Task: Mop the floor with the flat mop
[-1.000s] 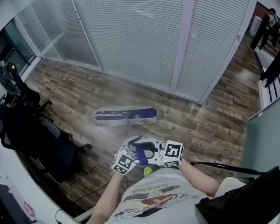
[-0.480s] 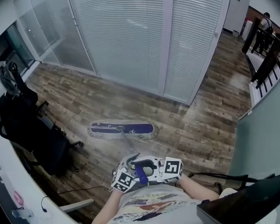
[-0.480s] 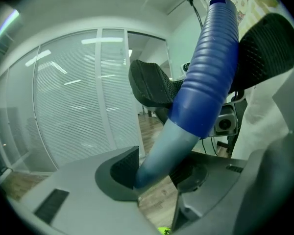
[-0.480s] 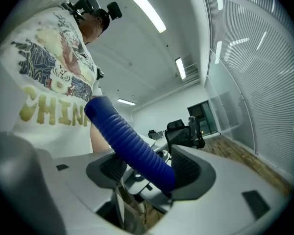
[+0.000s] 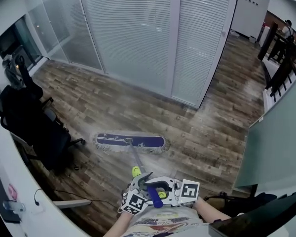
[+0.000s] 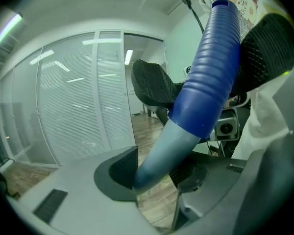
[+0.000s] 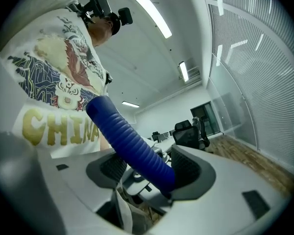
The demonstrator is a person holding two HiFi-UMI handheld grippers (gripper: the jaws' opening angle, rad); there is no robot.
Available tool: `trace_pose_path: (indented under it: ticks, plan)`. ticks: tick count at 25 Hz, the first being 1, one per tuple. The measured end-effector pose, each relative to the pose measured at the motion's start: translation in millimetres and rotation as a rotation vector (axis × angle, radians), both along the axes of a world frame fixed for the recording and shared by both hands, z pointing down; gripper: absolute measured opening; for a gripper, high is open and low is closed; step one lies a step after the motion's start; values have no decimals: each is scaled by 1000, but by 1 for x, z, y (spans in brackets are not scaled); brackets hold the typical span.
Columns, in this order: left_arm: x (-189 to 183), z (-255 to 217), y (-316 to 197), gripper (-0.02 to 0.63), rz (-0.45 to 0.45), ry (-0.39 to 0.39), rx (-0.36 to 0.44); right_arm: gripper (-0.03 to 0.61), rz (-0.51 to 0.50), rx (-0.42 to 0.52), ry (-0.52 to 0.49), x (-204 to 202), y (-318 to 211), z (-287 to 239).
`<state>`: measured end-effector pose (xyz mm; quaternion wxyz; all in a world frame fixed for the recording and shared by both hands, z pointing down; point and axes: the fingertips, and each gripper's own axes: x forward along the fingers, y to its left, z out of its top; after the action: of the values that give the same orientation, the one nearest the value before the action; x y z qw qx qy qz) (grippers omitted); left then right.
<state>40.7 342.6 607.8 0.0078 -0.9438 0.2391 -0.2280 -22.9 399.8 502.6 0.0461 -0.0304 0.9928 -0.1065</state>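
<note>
Head view: we hold the flat mop out in front of us, both tools clenched on its handle close to our body.

Left gripper: jaws clamped on the grey shaft, just below where the blue ribbed grip begins. Pads press the shaft from both sides.

Right gripper: jaws clamped on the blue ribbed grip itself, which runs up between the pads toward our printed T-shirt.

Mop head: flat on the wood-plank floor, lying crosswise to us, blue top with a pale fringe around it. The shaft slants from its middle back to the grippers.

Surroundings: black office chair to the left of the mop head, near it but apart. Glass partition with white blinds beyond, well clear of the head.
</note>
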Motion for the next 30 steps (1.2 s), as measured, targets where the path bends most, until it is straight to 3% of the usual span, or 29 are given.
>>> trace_pose_path:
  ticks: [6, 14, 18, 22, 30]
  plan:
    - [3, 1, -22, 161, 6, -2, 27, 261, 29, -7, -42, 4, -23, -1]
    - [-2, -16, -97, 150, -15, 47, 69, 259, 16, 15, -81, 1, -96, -17]
    - [-32, -17, -146, 150, -57, 59, 63, 259, -34, 87, -59, -30, -140, -21]
    - [-78, -15, -195, 150, -78, 52, 45, 259, -116, 102, -3, -80, -184, -16]
    - [-171, -23, -299, 146, -140, 84, 41, 258, -127, 131, 13, -174, -286, -21]
